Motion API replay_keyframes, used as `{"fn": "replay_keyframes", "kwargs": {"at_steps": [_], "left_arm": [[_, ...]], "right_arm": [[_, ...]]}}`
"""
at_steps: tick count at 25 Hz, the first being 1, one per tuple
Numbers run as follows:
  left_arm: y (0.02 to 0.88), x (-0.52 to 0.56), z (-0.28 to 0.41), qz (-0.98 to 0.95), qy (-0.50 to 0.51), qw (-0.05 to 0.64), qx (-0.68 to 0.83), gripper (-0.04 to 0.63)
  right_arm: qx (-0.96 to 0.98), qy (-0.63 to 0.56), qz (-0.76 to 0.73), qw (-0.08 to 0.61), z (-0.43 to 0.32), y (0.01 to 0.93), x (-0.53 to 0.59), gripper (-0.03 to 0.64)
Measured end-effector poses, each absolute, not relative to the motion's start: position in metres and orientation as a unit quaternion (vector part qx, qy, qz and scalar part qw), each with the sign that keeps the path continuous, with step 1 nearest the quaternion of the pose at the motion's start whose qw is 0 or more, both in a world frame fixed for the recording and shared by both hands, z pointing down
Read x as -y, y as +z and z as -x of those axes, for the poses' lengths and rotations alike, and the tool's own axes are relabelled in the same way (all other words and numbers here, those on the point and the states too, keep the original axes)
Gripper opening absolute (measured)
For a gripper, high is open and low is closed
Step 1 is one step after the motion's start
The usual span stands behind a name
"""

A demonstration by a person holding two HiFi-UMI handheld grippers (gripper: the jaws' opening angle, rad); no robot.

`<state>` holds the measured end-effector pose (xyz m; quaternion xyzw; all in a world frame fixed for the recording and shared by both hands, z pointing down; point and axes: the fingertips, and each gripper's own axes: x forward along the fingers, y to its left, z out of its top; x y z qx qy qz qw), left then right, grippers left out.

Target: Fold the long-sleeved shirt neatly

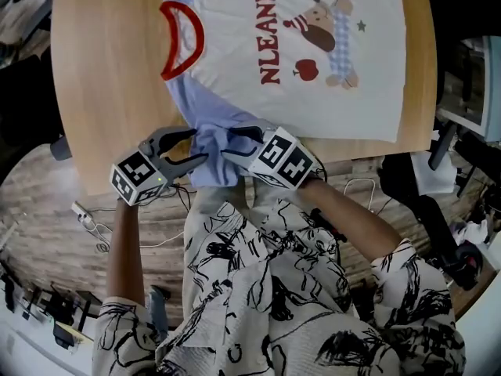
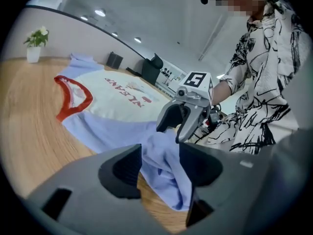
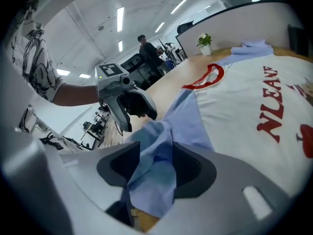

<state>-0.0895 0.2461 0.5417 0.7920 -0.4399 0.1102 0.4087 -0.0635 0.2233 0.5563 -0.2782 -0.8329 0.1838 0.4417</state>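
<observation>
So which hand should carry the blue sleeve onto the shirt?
Probably right. Both hold the sleeve, but the right gripper sits beside the shirt front, while the left gripper is toward the table edge.

Bare table (image 1: 102, 69) lies open beyond the left claw (image 1: 192, 147), while the spread shirt (image 1: 313, 92) covers everything beyond the right claw (image 1: 232, 142).

Surface (image 1: 102, 69): light wood with rounded corners, seen from above.
Potted plant (image 2: 35, 43): held in a white pot, set at the surface's far edge.
Floor (image 1: 39, 178): laid in wood-patterned planks.
Cables (image 1: 92, 227): left loose on the floor beside the surface.
Background person (image 3: 145, 48): dark-clothed, seen standing well beyond the surface.
Ceiling lights (image 3: 120, 18): long strips, lit.
</observation>
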Motion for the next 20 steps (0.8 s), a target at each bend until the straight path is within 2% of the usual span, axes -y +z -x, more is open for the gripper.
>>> {"fn": "replay_keyframes", "kwargs": {"at_steps": [5,7,8,9,12,15,20], "left_arm": [[0.541,-0.252,0.086,-0.796,0.106,0.407,0.435,0.244],[0.541,-0.253,0.087,-0.798,0.106,0.404,0.433,0.244],[0.541,-0.253,0.088,-0.799,0.107,0.403,0.433,0.244],[0.54,-0.253,0.088,-0.8,0.107,0.402,0.433,0.243],[0.534,-0.252,0.089,-0.805,0.099,0.4,0.428,0.242],[0.521,-0.251,0.089,-0.82,0.066,0.4,0.405,0.237],[0.515,-0.243,0.086,-0.832,0.031,0.422,0.358,0.219]], "right_arm": [[0.822,0.238,0.259,0.447,0.068,0.561,-0.23,0.166],[0.823,0.236,0.253,0.451,0.071,0.565,-0.232,0.107],[0.825,0.234,0.251,0.449,0.072,0.564,-0.231,0.039],[0.828,0.232,0.251,0.444,0.071,0.559,-0.23,0.029],[0.853,0.195,0.278,0.396,0.066,0.528,-0.231,0.028],[0.879,0.086,0.316,0.347,0.06,0.496,-0.236,0.026],[0.883,-0.011,0.343,0.32,0.051,0.479,-0.246,0.026]]}}
